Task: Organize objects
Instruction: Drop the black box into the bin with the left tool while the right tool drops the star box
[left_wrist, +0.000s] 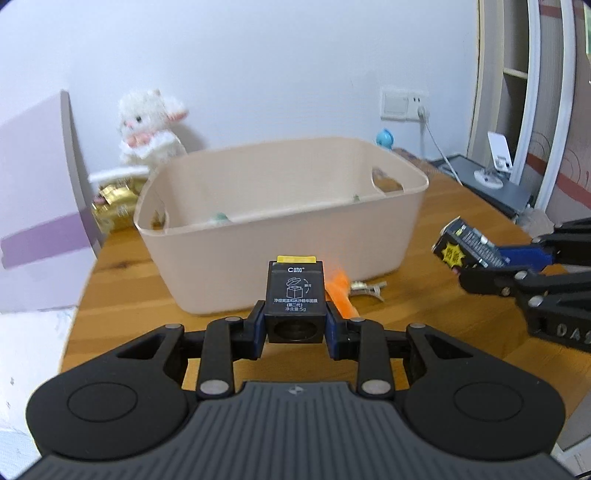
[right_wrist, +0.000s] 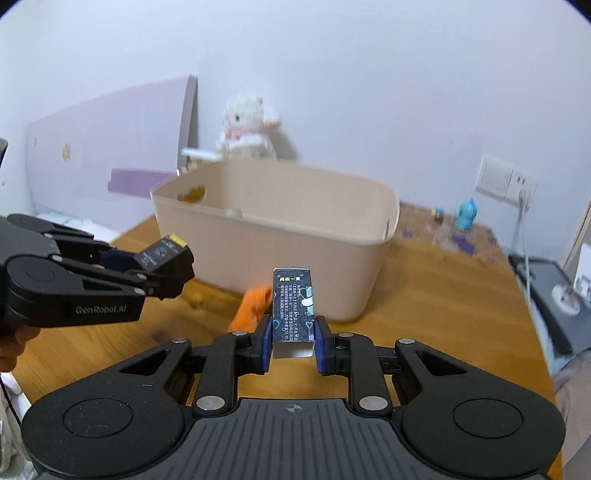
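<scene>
Nearest in the left wrist view, the left gripper (left_wrist: 295, 321) is clamped on a small black cube-shaped box with a yellow tab on top (left_wrist: 295, 299), pinched by its two side faces so it stays upright and can be dropped straight down. In the right wrist view, the right gripper (right_wrist: 293, 339) is closed the same way on a tall dark printed carton (right_wrist: 293, 306), also held upright between the blue pads.

Both are held above the wooden table (left_wrist: 424, 314), short of the container, which suggests a carry toward it. Just beyond the fingers, on the table against the container's near wall, lie an orange soft item (left_wrist: 340, 291) and a small silvery clip (left_wrist: 365, 288), not yet picked up.

Farther on stands the beige plastic storage bin (left_wrist: 258, 258), open-topped, with a few small things barely visible inside. Each held box is near its front wall and below rim height. Behind the bin, at the far left, a white plush toy (left_wrist: 147, 125) sits by the wall.
</scene>
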